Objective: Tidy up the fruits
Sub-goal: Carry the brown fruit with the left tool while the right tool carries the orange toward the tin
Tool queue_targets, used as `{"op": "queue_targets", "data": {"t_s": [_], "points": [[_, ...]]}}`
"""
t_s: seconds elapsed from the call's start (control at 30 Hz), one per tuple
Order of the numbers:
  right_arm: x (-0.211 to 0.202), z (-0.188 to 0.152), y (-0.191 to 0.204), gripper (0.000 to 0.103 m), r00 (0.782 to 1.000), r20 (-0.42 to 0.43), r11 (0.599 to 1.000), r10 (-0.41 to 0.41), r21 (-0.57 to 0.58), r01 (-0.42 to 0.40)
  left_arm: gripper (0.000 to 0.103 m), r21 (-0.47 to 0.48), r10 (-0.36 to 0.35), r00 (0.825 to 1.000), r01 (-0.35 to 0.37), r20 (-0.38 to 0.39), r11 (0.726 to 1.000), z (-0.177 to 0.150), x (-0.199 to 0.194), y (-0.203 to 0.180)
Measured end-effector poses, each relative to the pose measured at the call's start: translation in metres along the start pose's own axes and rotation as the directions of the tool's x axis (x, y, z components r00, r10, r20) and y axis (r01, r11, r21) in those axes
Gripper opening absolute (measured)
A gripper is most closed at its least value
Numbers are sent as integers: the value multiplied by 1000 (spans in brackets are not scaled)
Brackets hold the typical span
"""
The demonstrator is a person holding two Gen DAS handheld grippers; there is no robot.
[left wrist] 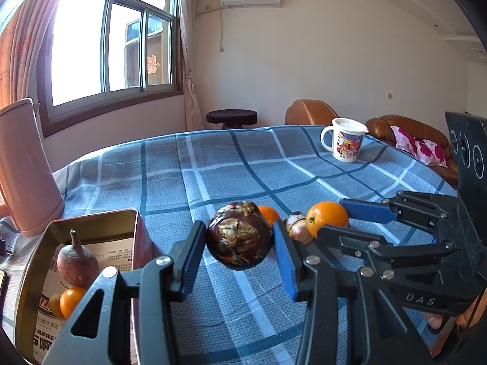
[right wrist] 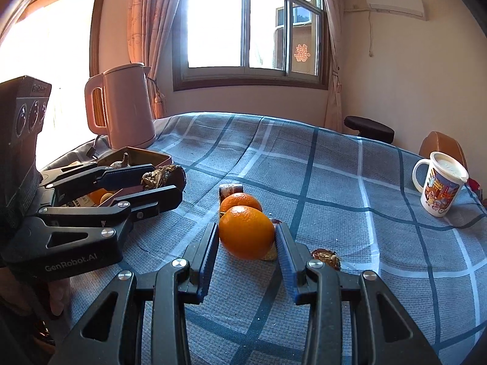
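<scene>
The worktop point(right wrist: 350, 182) was covered by a blue checked cloth point(left wrist: 213, 167). On it stood a pink kettle point(right wrist: 124, 106) at the far left, an open tin box point(left wrist: 91, 228) near it, and a white mug point(right wrist: 438, 188) at the far right. One orange point(right wrist: 240, 200) and small dark fruits point(right wrist: 325, 257) lay in the middle.

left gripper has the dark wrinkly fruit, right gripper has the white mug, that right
Not quite. The left gripper does hold the dark wrinkled fruit, but the right gripper holds an orange, as the right wrist view shows. The white mug stands untouched on the tablecloth.
</scene>
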State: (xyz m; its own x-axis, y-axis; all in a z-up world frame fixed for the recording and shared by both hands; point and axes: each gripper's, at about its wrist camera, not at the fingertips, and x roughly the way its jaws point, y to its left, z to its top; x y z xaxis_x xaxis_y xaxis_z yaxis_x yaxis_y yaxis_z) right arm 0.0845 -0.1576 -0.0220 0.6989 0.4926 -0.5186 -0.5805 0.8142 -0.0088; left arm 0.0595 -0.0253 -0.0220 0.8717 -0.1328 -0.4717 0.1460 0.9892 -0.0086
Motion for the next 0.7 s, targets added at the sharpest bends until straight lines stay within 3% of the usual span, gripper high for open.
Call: {"op": "queue_targets", "data": {"t_s": [0.7], "points": [[-21, -2, -2, 40, 993, 121, 1000, 2, 12, -4, 47, 11, 15, 998, -16, 68, 1000, -1, -13, -2]]}}
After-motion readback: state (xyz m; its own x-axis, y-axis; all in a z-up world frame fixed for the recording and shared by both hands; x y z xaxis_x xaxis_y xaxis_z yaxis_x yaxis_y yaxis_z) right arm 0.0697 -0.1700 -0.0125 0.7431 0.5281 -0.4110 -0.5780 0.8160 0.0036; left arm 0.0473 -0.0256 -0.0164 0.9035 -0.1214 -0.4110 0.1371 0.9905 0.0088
